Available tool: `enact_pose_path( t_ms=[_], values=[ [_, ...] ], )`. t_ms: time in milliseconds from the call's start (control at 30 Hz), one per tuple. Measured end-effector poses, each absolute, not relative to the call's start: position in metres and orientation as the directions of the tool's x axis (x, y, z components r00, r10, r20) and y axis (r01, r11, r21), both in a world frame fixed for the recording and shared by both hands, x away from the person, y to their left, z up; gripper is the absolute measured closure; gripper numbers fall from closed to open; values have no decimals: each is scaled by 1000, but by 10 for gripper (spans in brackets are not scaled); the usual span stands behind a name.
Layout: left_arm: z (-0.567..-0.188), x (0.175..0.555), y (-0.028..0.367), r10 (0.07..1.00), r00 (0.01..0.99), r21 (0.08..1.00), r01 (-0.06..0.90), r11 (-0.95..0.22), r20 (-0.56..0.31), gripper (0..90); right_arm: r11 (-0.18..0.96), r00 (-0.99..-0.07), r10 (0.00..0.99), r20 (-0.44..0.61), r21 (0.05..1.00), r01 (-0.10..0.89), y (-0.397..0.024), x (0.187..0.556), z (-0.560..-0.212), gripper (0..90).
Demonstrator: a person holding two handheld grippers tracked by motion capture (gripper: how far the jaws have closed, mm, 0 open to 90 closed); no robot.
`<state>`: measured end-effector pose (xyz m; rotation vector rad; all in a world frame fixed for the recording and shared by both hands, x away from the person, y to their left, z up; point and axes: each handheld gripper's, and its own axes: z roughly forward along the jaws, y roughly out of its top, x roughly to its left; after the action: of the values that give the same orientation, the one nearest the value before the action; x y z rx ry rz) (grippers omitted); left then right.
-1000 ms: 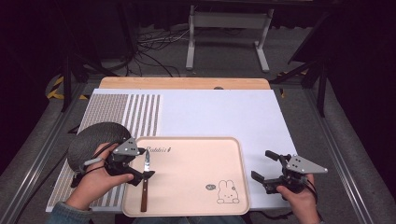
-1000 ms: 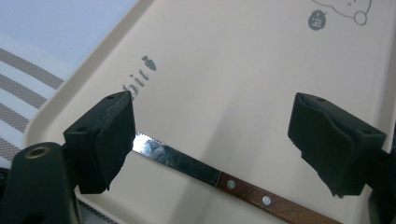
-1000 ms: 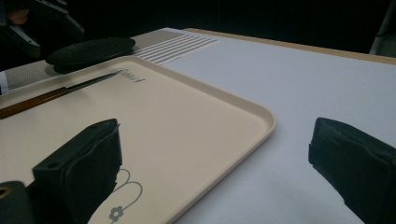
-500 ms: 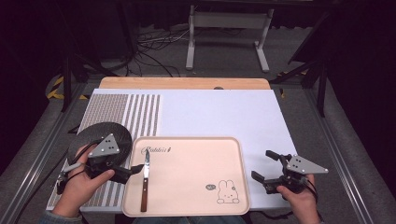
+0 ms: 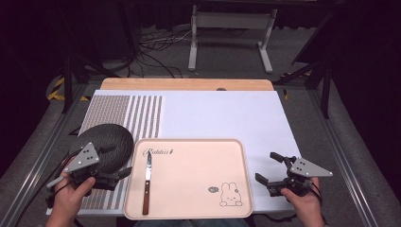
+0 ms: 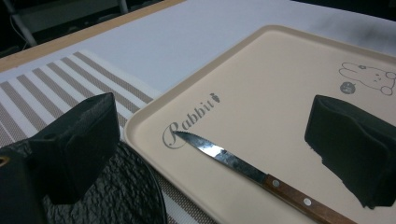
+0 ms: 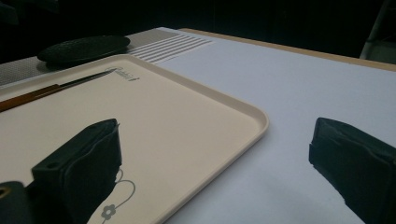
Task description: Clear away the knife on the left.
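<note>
- High view shows the knife (image 5: 147,182) lying flat in the left part of the pink tray (image 5: 198,213), blade toward twelve o'clock and wooden handle toward six, free of both grippers.
- Left gripper (image 5: 124,172) sits at about nine o'clock of the knife, over the striped mat (image 5: 142,113) and just beside the dark round mat (image 5: 106,142). Its jaws have just been opening and now stand wide apart with nothing between them.
- Left gripper view has the blade (image 6: 219,154) pointing toward the "Rabbit" lettering and the handle (image 6: 303,203) running toward four o'clock. A careless sweep here could let a jaw clip the tray rim (image 6: 140,121) and jolt the tray, sending the knife sliding.
- Any return for the knife risks a pinch on the thin blade rather than the handle. The steel would probably slip or twist, and the serrated edge could score the pads.
- The dark round mat lies right under the left gripper, so a low pass might drag it across the striped mat or against the tray.
- Right gripper (image 5: 274,168) rests at three o'clock of the tray on the white table cover (image 5: 227,113), jaws apart and empty.
- Right gripper view puts the tray's corner (image 7: 261,121) close by. I judge a nudge from that side would shift the tray and skew the knife.
</note>
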<state>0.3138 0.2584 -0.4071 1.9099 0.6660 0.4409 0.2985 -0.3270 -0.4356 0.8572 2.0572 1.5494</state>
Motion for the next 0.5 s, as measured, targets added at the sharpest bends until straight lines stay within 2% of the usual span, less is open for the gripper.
enact_pose_path(
  t_ms=[500],
  values=[
    [-432,300,284,669,744,936,236,-262,0,40,191,-716,698,14,960,205,-328,298,-436,32]
  ],
)
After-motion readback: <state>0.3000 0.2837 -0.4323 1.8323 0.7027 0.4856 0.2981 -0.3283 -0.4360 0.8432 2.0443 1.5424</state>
